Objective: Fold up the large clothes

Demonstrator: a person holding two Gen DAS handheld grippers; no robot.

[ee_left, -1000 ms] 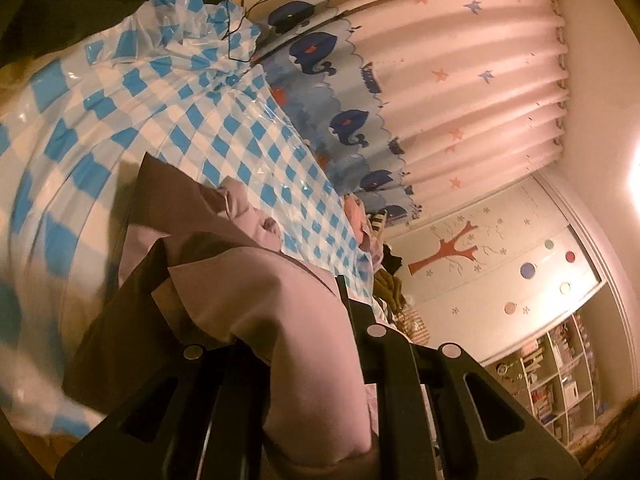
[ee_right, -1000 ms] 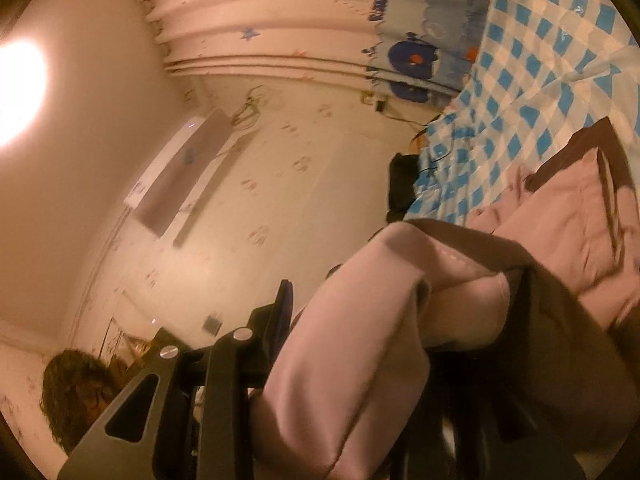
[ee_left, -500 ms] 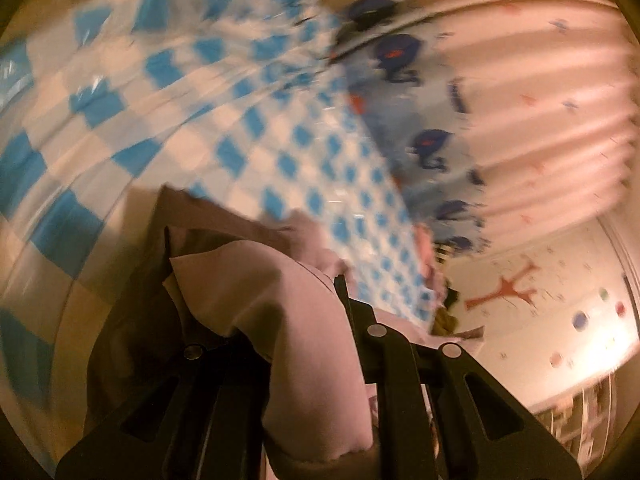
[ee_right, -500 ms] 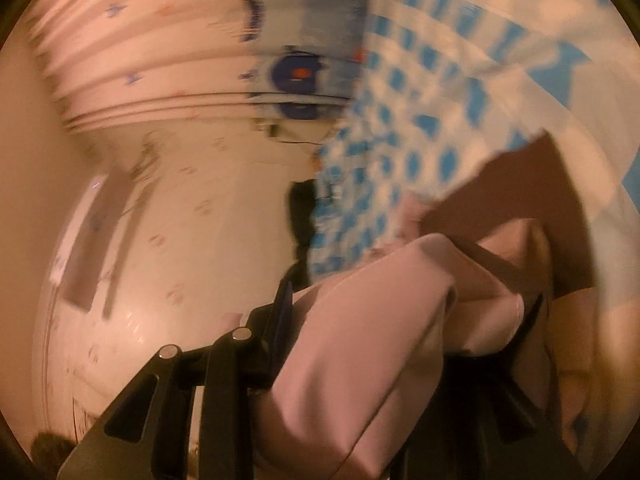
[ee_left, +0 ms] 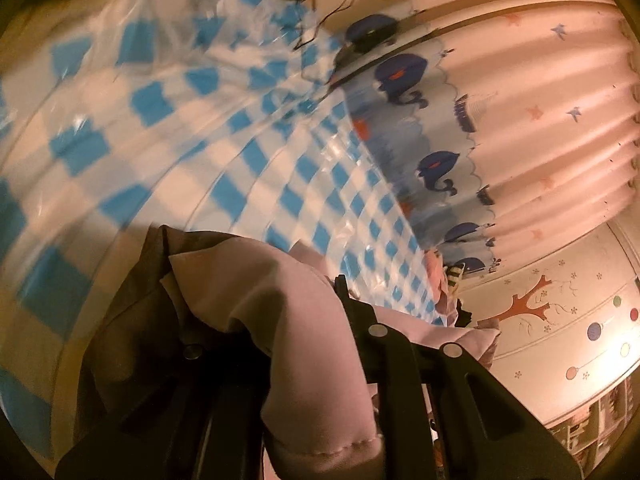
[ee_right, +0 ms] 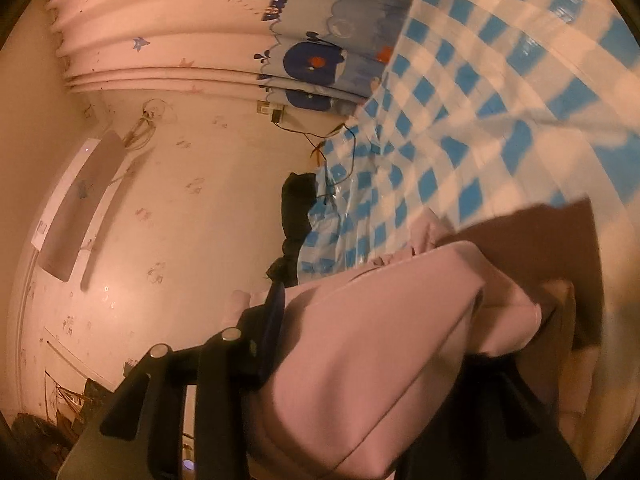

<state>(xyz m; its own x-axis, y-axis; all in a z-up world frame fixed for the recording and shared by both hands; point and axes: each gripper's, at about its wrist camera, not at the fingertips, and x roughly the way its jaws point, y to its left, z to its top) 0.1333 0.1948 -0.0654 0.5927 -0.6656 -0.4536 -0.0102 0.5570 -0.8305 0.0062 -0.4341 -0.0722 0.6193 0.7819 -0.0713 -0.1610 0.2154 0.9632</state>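
Note:
A large pale pink garment (ee_left: 296, 320) is bunched between the fingers of my left gripper (ee_left: 280, 344), which is shut on it. The same pink garment (ee_right: 380, 340) fills the jaws of my right gripper (ee_right: 384, 344), also shut on it. Both hold the cloth lifted over a blue-and-white checked plastic sheet (ee_left: 180, 140), which also shows in the right wrist view (ee_right: 500, 100). The garment's hanging edge casts a dark shadow on the sheet (ee_right: 552, 248). The fingertips are hidden under the fabric.
A curtain with blue whales and stars (ee_left: 500, 120) hangs behind the sheet. A dark cloth (ee_right: 296, 208) and thin cables (ee_right: 340, 152) lie at the sheet's far edge. A wall with a tree decal (ee_left: 528, 304) and shelves are at the right.
Both grippers have swung with the garment; the views have turned from half a second ago, so more curtain and wall show. Their grip on the cloth is unchanged.

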